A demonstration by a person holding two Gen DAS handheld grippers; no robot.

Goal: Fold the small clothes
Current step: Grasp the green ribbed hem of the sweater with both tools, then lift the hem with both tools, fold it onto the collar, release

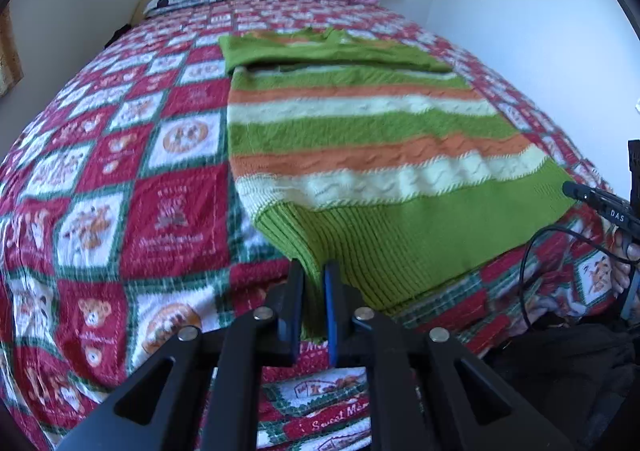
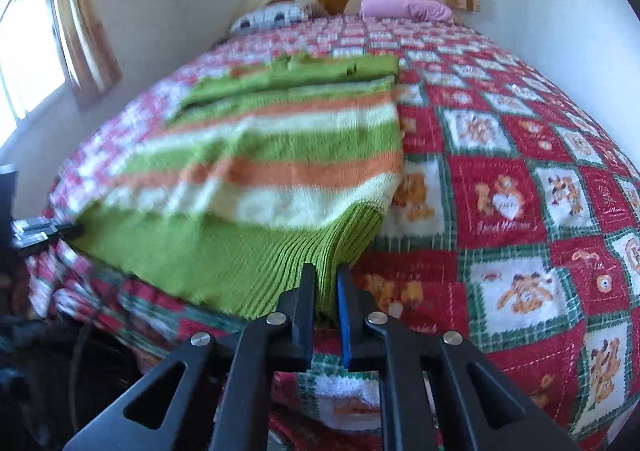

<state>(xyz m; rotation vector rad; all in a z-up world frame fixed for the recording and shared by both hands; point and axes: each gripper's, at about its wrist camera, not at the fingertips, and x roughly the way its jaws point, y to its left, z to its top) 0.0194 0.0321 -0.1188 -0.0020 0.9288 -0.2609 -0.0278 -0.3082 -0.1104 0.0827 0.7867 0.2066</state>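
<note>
Two corners of the sweater's [image 1: 360,155] hem sit pinched: left claw [image 1: 314,271], right claw [image 2: 326,275].

Ribbed knit wool sweater [image 1: 360,155] on a soft, matt printed bedspread [image 1: 120,191]

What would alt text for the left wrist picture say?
The left gripper pinches the green ribbed hem of a striped sweater lying on a red patchwork bedspread. Two pillows sit at the headboard.
</note>
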